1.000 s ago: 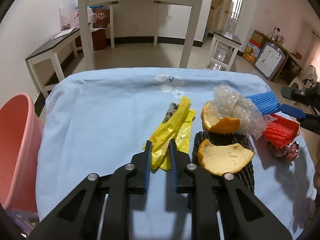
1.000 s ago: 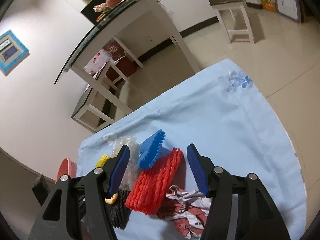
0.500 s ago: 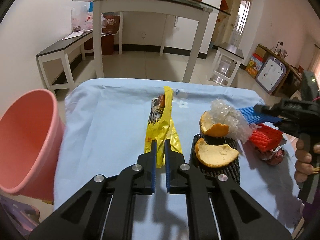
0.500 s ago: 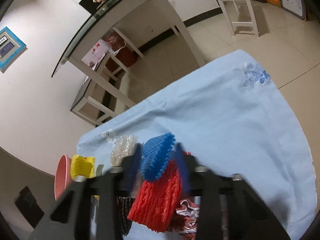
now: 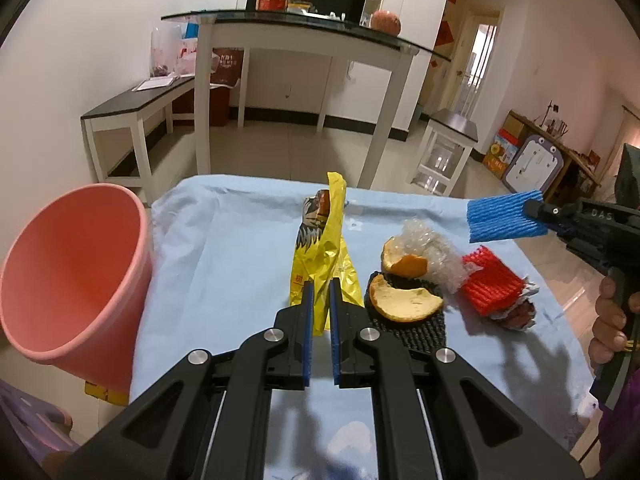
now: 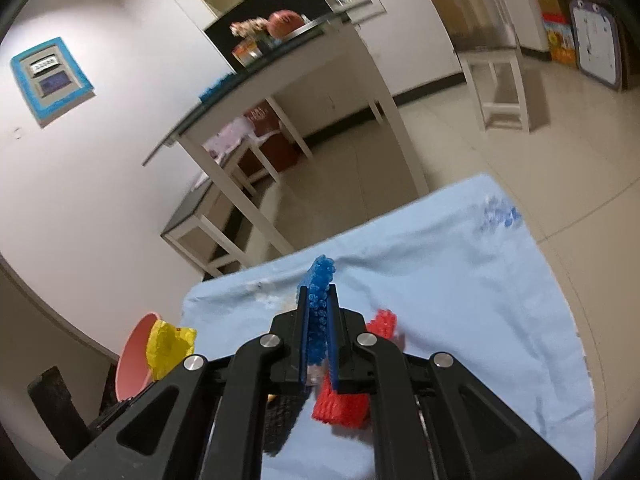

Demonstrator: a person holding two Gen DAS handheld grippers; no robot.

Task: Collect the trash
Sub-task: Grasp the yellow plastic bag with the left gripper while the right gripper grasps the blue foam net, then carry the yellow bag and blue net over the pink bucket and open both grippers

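1. The lower end of the yellow wrapper (image 5: 324, 264) is hidden between the blue-padded fingers (image 5: 307, 320) of the left gripper (image 5: 319, 300), which are clenched on it; a darker printed packet behind it is only partly visible.
2. The wrapper stands nearly upright, long axis running up from the fingers, its tip pointing away from the camera, above the blue-covered desk (image 5: 224, 264).
3. The right gripper (image 6: 319, 300) grasps the blue foam net (image 5: 504, 220), its fingers shut on one end. In the left view the net's long axis lies roughly level, its free end pointing toward the wrapper.
4. Right of the wrapper on the desk lie two orange peels (image 5: 404, 304) on a black net, crumpled clear plastic, and a red foam net (image 5: 490, 288) covering a wrapper hard to make out.
5. The pink bin (image 5: 68, 280) stands left of the wrapper, cut off by the frame edge.
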